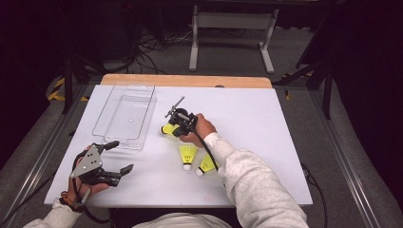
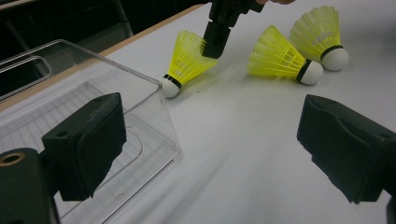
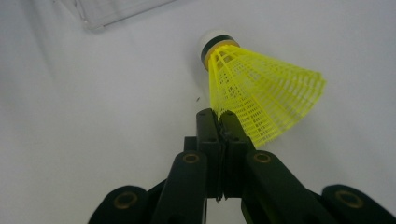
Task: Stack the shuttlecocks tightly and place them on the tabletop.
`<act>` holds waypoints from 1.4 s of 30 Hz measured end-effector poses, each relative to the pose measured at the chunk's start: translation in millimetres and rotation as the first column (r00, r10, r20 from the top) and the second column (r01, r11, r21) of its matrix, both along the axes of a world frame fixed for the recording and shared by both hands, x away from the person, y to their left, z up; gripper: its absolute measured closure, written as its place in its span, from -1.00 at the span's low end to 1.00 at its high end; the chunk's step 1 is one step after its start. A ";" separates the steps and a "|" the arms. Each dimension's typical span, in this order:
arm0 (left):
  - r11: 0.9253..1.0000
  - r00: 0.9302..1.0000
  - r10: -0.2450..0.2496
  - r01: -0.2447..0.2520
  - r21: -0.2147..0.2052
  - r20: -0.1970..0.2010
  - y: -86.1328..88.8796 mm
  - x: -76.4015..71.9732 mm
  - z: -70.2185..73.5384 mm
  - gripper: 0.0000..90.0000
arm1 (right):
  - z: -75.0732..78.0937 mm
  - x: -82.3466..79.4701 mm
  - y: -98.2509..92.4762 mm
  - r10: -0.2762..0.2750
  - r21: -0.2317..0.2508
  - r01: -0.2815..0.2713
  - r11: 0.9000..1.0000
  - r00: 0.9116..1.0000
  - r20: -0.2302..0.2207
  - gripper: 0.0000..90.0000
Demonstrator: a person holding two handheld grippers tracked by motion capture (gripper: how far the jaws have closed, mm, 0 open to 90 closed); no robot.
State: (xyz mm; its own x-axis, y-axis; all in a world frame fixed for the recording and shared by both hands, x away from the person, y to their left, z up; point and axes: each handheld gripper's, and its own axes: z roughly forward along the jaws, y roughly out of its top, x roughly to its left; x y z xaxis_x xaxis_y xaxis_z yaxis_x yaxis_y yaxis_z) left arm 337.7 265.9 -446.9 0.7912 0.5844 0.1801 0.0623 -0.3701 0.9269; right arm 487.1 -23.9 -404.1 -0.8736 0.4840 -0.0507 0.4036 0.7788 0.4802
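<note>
Three yellow shuttlecocks with white cork tips are on the white table. My right gripper [image 1: 175,127] [image 3: 219,116] is shut on the rim of one shuttlecock's skirt [image 3: 261,93] [image 1: 167,128] [image 2: 187,60], just right of the clear tray; its cork points toward the tray. The left gripper view shows that black jaw tip [image 2: 215,42] pinching the skirt's edge while the cork touches the table. The other two shuttlecocks [image 1: 187,156] [image 1: 206,165] lie side by side nearer me. My left gripper [image 1: 121,156] [image 2: 212,140] rests open near the table's front left, with nothing between its jaws.
A clear plastic tray [image 1: 124,115] [image 2: 154,107] stands at the back left of the table and holds nothing; its near corner is close to my left jaw. A wooden strip [image 1: 185,80] runs along the far table edge. A white frame stands on the floor beyond.
</note>
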 end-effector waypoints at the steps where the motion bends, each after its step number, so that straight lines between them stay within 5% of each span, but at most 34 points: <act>1: 1.000 1.000 0.000 0.000 0.003 0.001 0.0 -0.2 0.2 -0.80 | 0.0 -1.3 -0.1 -0.002 -0.002 0.002 1.000 1.000 -0.001 0.99; 17: 1.000 1.000 -0.004 0.004 0.003 -0.006 -0.8 0.7 -0.2 -0.81 | -7.6 -6.6 -3.5 0.002 -0.010 -0.002 1.000 0.999 -0.035 0.76; 25: 1.000 1.000 -0.006 0.006 0.007 -0.007 -1.1 1.5 -0.5 -0.81 | -0.2 -9.4 -9.4 -0.007 0.006 0.008 1.000 1.000 -0.006 0.48; 42: 1.000 1.000 -0.003 0.003 0.008 -0.009 -2.2 3.0 -1.3 -0.81 | 21.2 -23.7 -27.4 0.011 0.083 -0.017 0.996 0.997 0.080 0.26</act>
